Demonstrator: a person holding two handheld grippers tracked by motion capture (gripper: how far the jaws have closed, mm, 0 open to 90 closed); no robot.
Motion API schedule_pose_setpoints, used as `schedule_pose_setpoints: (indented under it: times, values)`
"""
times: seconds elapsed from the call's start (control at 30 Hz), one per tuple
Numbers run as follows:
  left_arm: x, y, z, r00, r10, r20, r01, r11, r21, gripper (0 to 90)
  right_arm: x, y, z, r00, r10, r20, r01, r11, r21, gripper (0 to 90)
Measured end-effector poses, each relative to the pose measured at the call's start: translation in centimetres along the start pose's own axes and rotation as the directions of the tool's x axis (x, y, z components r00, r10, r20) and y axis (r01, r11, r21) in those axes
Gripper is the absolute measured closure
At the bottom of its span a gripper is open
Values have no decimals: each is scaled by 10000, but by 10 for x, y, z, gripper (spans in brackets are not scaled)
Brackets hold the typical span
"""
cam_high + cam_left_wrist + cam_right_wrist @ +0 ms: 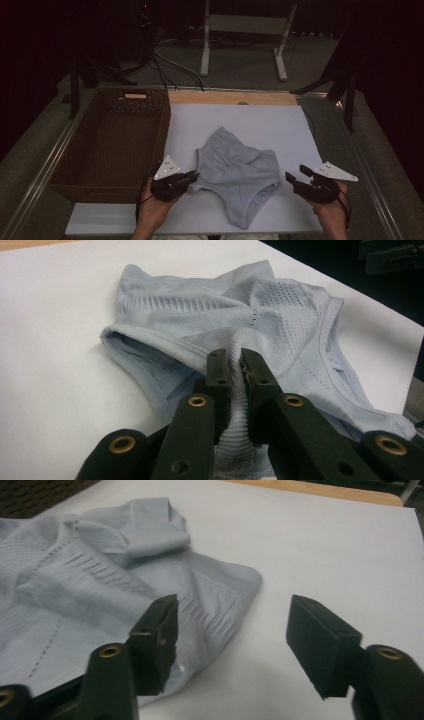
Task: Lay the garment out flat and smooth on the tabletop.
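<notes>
High overhead, two close gripper views

The high view is dimly lit, and its upper corners are lost in near-black. The white board (280, 125) is lit evenly from above. Soft shadows are cast under the garment (200, 325). Slight grain is seen throughout.

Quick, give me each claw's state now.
Left claw: shut on the garment.
Right claw: open, holding nothing, at the garment's edge.
</notes>
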State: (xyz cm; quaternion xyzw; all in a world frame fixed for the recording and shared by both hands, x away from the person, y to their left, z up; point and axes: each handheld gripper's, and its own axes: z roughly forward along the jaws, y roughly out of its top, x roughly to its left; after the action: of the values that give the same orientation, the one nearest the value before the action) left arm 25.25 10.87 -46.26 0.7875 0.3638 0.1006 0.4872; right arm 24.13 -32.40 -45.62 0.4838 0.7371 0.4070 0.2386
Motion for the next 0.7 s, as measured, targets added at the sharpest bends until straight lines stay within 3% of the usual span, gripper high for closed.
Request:
schedule_pose_setpoints:
  times: [0.33,0.7]
  values:
    - [-2,-2,-5,10000,71,32,-71,10000,-47,858,3,20,24,10000,-57,-50,58,9998,166,342]
    - [-6,-4,-12,9996,260,78,-259,9996,-85,858,13,24,56,9985,46,-551,-6,9974,725,481]
